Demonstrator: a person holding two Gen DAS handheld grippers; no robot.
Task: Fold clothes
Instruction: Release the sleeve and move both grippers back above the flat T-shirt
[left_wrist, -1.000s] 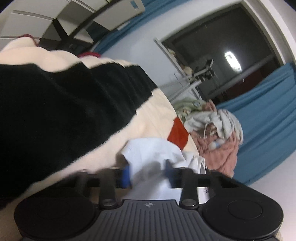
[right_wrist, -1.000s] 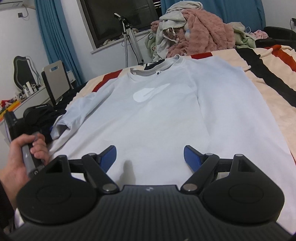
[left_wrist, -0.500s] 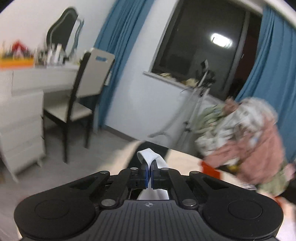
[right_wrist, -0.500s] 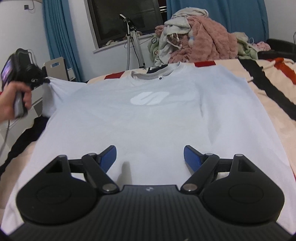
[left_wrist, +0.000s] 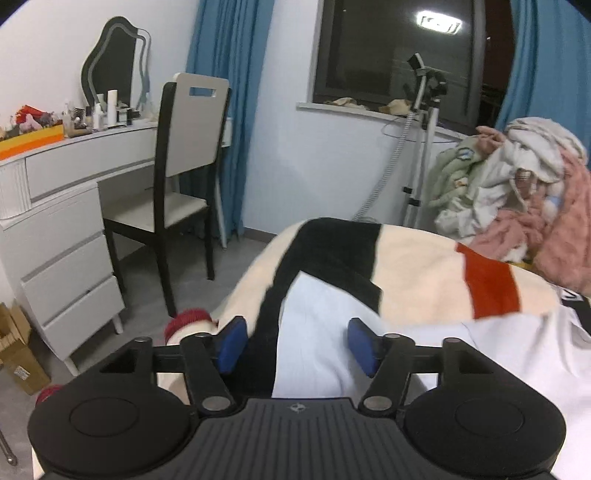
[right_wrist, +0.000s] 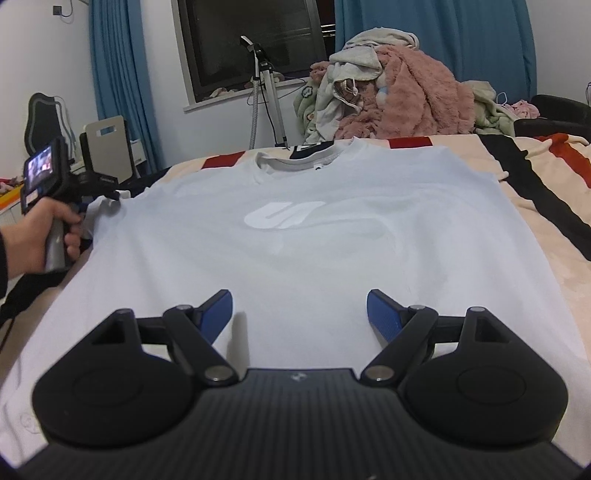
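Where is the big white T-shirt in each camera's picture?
Left wrist view: only a part of the white T-shirt shows, low in the middle, between the open left gripper fingers.
Right wrist view: it lies spread flat across the middle, beyond the open right gripper.
Shared landmark: the pink and white clothes pile, far right in one, top right in the other.
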